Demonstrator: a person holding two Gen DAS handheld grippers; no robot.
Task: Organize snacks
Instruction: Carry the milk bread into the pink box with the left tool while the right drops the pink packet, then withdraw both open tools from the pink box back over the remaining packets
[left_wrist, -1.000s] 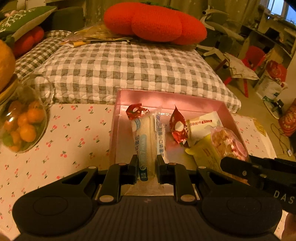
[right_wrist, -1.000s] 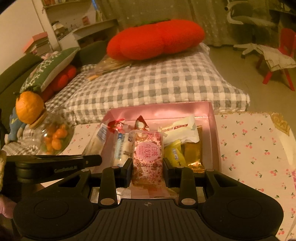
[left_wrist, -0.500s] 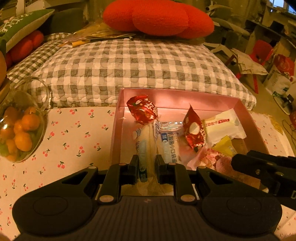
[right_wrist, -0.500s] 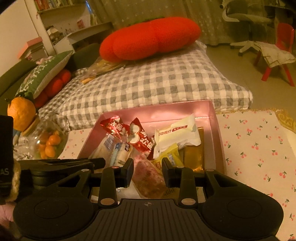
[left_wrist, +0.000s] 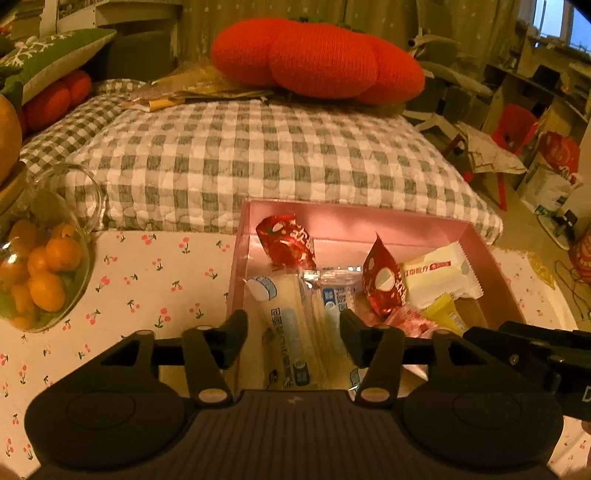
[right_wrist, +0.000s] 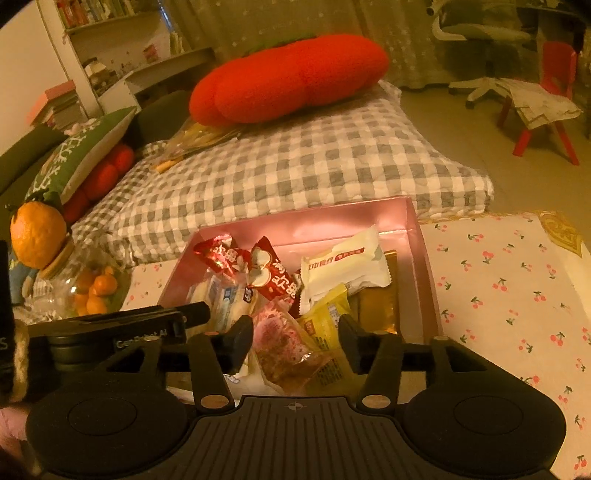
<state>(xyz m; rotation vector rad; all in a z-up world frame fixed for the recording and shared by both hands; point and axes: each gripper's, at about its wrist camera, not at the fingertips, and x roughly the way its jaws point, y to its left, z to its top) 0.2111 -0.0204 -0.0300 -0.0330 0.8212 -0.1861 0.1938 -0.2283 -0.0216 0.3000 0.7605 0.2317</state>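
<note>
A pink box (left_wrist: 354, 221) (right_wrist: 424, 266) on the cherry-print tablecloth holds several snack packets. In it lie a long white-and-blue packet (left_wrist: 284, 325), two red packets (left_wrist: 286, 243) (right_wrist: 273, 277), a white packet (left_wrist: 436, 273) (right_wrist: 343, 266), a yellow packet (right_wrist: 325, 321) and a pink cake packet (right_wrist: 280, 339). My left gripper (left_wrist: 293, 332) is open over the long white packet at the box's near left. My right gripper (right_wrist: 295, 339) is open over the pink cake packet, which lies in the box.
A glass jar of small oranges (left_wrist: 40, 266) (right_wrist: 92, 288) stands left of the box. A checked cushion (left_wrist: 273, 158) and red tomato pillow (left_wrist: 317, 59) lie behind it. Cherry-print cloth (right_wrist: 509, 288) spreads right of the box. A red chair (right_wrist: 546, 92) stands far right.
My left gripper opened and let go of the long white packet in the box. My right gripper released the pink cake packet into the box and opened wider.
</note>
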